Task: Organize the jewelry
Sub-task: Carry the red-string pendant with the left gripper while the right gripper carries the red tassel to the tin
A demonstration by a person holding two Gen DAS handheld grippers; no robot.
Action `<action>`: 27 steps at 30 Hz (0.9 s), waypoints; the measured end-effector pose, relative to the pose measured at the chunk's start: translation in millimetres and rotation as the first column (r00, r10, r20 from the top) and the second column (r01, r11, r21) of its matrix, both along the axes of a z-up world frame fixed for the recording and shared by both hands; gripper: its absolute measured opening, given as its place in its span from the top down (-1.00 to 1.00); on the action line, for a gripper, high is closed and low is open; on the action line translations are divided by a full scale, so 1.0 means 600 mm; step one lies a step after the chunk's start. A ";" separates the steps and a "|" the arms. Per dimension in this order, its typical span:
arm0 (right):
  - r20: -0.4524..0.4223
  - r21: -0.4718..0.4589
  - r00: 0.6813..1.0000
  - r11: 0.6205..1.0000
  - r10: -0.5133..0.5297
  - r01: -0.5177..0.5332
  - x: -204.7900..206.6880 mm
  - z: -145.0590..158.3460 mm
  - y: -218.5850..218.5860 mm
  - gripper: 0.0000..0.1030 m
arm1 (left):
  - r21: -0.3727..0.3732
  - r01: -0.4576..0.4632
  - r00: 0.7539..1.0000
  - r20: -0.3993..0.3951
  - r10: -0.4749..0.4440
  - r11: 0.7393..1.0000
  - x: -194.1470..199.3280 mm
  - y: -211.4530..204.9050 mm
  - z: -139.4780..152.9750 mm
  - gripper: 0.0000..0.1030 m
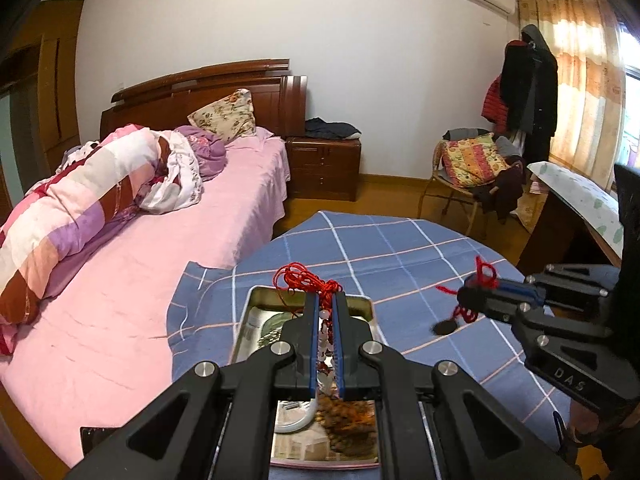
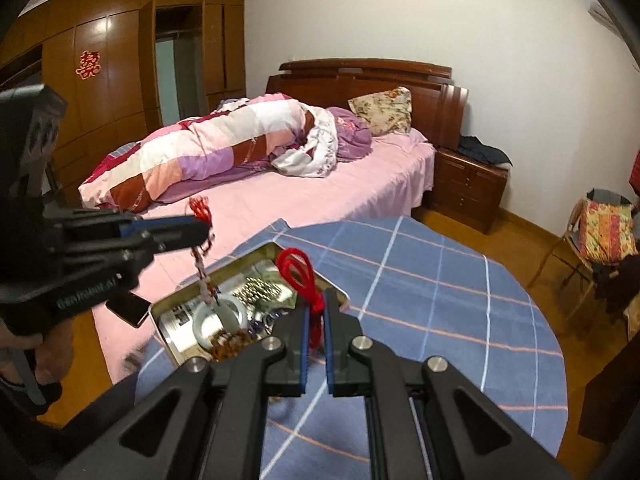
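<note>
Jewelry was split between both tongs: left gripper (image 1: 326, 304) pinched a beaded string with red cord (image 1: 325, 340) above the metal tin (image 2: 176, 300); right gripper (image 2: 314, 312) pinched a red cord pendant (image 1: 445, 326) over the blue checked cloth (image 2: 440, 300)

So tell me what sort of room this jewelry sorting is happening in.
Almost certainly a home bedroom. A bed with a wooden headboard and rumpled quilt fills one side, a bedside cabinet stands next to it, and a built-in wooden wardrobe lines the far wall.
</note>
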State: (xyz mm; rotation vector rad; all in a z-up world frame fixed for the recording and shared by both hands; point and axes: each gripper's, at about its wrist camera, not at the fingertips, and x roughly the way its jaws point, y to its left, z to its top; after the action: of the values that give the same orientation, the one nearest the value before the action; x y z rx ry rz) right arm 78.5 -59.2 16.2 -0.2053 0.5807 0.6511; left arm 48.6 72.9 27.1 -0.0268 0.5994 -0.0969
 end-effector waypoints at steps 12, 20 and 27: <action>-0.015 -0.024 0.999 0.998 0.050 -0.050 0.023 -0.021 0.071 0.83 | -0.009 -0.056 0.996 -0.073 0.055 0.998 0.025 0.038 -0.047 0.90; -0.061 -0.056 0.997 0.997 0.057 -0.061 0.036 -0.063 0.099 0.83 | -0.009 -0.072 0.989 -0.130 0.071 0.997 0.040 0.048 -0.085 0.90; -0.108 -0.082 0.993 0.995 0.054 -0.063 0.046 -0.095 0.108 0.83 | -0.002 -0.074 0.984 -0.165 0.073 0.997 0.050 0.048 -0.106 0.90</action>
State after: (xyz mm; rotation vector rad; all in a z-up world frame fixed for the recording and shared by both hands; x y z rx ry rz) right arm 105.9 5.7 -40.9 -0.2699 0.7066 0.6976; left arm 78.3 101.4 -36.6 -0.0647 0.7630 -0.0255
